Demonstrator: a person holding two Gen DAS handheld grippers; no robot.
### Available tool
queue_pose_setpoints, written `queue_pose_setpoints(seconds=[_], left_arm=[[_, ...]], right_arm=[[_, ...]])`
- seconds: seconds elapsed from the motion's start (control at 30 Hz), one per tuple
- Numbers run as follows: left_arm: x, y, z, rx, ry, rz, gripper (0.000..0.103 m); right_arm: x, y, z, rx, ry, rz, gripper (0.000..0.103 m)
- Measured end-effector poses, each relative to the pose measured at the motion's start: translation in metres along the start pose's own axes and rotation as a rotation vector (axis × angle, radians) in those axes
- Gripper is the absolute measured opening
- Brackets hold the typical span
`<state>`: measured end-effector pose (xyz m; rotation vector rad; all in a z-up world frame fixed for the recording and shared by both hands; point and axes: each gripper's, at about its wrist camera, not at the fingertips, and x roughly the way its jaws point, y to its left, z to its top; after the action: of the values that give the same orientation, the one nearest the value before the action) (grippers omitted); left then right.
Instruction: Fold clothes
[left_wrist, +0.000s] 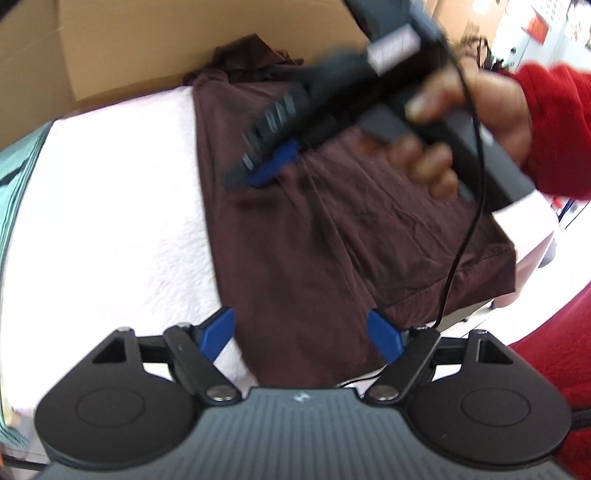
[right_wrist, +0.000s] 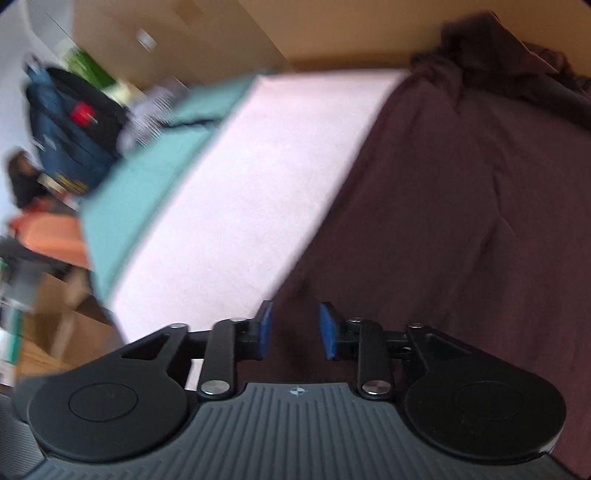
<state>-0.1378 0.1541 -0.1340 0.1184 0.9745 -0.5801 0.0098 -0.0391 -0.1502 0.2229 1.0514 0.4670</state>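
A white towel-like cover (left_wrist: 122, 206) lies over the work surface, with a teal cloth (right_wrist: 147, 177) along its far side and brown cardboard (left_wrist: 122, 48) behind. A dark maroon garment (left_wrist: 314, 258) lies flat on the white cover, its far end bunched against the cardboard. The left gripper (left_wrist: 301, 334) hovers over the garment's near edge, blue pads spread wide, nothing between them. The right gripper (right_wrist: 295, 330), carried by a hand (left_wrist: 476, 133) in a red sleeve (left_wrist: 554, 125), is poised above the garment's middle; its pads stand a narrow gap apart, empty. A dark blue bag (right_wrist: 70, 129) lies beyond the teal cloth.
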Motion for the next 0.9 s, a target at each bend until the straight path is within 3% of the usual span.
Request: queue_pose_setpoints(seconds=[0.13,0.27,0.3,0.43,0.6,0.7,0.9], left_arm=[[-0.02,0.02,-0.018,-0.019,-0.013,0.001,0.081],[-0.03,0.039,-0.025,-0.086,-0.024,-0.03,0.081],[-0.031,0.043,-0.026,-0.105,-0.03,-0.043,0.081],[-0.038,0.052,-0.028,-0.155,-0.064,-0.108,0.073],[-0.031,0.049,-0.034,-0.147,-0.039,-0.139,0.063],[-0.028,0.043,-0.039,-0.121,-0.011,-0.154,0.065],[-0.018,0.034,-0.043,-0.103,0.016,-0.174,0.071]], right_arm=[[-0.015,0.022,-0.017,-0.033,-0.058,-0.146,0.028],[-0.032,0.035,-0.048,-0.008,-0.032,-0.121,0.032],[-0.033,0.04,-0.056,-0.01,-0.03,-0.159,0.036],[-0.039,0.051,-0.086,-0.022,-0.051,-0.269,0.032],[-0.048,0.062,-0.103,0.03,-0.059,-0.244,0.033],[-0.059,0.069,-0.113,0.051,-0.069,-0.181,0.034],[-0.062,0.084,-0.132,0.044,-0.022,-0.16,0.035]])
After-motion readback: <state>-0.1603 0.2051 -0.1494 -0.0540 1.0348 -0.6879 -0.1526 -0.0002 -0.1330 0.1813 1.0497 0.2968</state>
